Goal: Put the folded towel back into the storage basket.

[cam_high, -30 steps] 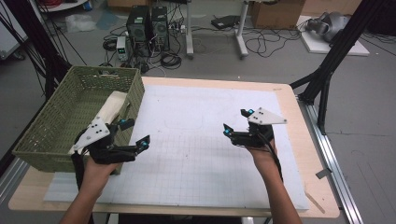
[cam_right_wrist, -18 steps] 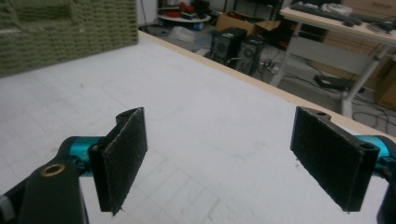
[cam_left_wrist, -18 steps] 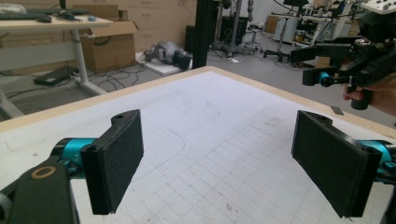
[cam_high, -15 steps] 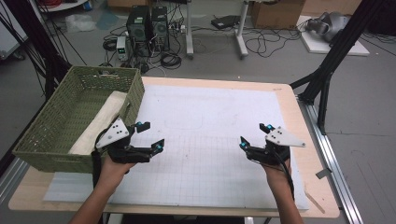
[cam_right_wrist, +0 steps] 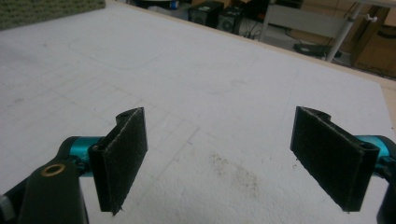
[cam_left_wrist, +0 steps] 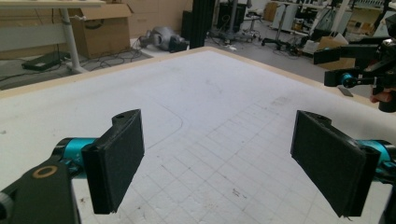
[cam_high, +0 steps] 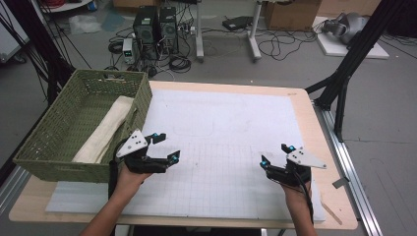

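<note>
Workshop floor of grey concrete, with two black computer towers [cam_high: 155, 24] and loose black cables [cam_high: 275, 46] beyond the far edge of the table.

Light wooden table [cam_high: 314, 123], covered for most of its top by a white gridded mat [cam_high: 221, 132]; the mat bears faint pencil outlines and a brownish stain [cam_right_wrist: 236, 175] seen in the right gripper view.

Green woven rectangular basket [cam_high: 59, 115], at the table's left edge, far half. Inside it, a cream folded cloth [cam_high: 105, 130] lies lengthwise along the right-hand wall.

Left gripper [cam_high: 166, 148], black with teal joints and a grey three-cornered plate on top, held in the person's left hand [cam_high: 129, 178] just beside the basket's near right corner, above the mat. Jaws spread wide apart, nothing between them; in the left gripper view both black pads [cam_left_wrist: 116, 163] frame bare mat.

Right gripper [cam_high: 275, 155], same make, held in the right hand [cam_high: 295, 189] near the mat's near right part, well apart from the left one. Jaws likewise spread wide, gripping nothing; its pads [cam_right_wrist: 122, 156] stand over bare mat.

Black frame strut [cam_high: 351, 59], slanting at the table's right far corner.
</note>
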`<state>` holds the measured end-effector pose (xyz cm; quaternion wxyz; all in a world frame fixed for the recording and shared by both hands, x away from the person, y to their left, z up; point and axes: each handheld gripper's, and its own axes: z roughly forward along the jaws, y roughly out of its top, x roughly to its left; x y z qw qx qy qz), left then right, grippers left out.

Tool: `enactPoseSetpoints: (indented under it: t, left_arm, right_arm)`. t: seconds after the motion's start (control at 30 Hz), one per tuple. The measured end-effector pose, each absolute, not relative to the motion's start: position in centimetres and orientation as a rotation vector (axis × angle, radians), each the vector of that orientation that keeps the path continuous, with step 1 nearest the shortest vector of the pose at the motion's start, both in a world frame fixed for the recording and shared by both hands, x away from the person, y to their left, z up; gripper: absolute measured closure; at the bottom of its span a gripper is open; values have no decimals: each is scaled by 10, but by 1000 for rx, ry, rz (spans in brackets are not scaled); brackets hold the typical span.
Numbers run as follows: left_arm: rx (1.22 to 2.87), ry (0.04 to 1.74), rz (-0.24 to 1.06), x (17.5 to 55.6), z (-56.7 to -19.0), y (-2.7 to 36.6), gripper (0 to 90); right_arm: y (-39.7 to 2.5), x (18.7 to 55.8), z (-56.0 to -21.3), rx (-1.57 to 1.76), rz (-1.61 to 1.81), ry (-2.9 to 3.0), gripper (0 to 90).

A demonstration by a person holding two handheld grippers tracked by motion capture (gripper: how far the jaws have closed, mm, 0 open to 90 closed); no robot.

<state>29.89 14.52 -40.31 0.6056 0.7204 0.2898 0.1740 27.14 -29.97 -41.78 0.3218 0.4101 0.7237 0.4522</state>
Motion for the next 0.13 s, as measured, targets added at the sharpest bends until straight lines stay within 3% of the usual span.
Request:
enactPoseSetpoints:
  t: [0.13]
  left_arm:
    - [1675,666,407,300,-404,142,177]
  right_arm:
    - [-301,271,-418,1074,1174,1903,177]
